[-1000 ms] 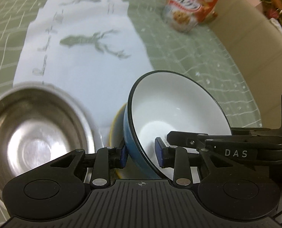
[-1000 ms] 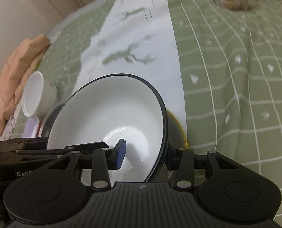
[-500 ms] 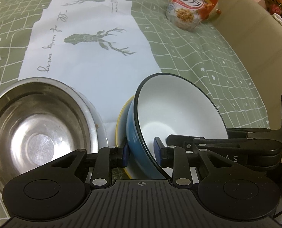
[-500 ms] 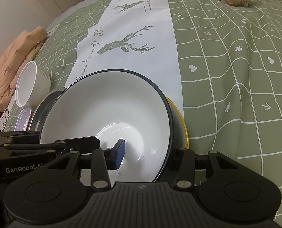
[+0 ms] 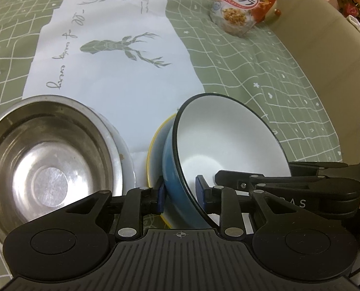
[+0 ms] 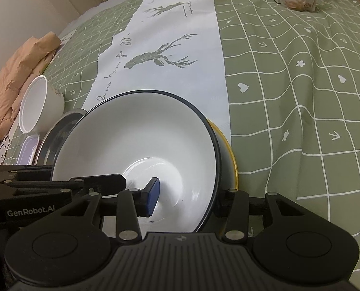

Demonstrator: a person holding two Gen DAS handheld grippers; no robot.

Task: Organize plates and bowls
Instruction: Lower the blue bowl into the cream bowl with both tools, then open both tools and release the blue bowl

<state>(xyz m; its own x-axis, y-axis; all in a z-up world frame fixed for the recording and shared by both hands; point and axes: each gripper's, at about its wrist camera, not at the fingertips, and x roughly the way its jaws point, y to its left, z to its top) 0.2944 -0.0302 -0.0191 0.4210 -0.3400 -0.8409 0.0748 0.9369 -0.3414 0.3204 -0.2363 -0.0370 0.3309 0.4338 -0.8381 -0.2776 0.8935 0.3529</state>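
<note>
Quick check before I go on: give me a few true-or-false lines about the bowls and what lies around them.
1. The blue bowl is white inside and empty. True.
2. In the left wrist view the steel bowl sits to the right of the blue bowl. False: it sits to its left.
3. A yellow-rimmed dish lies under the tilted blue bowl. True.
4. The cereal bag lies inside the steel bowl. False: it stands far off on the green cloth.
5. The jaws of the right gripper straddle the blue bowl's rim, one inside and one outside. True.
</note>
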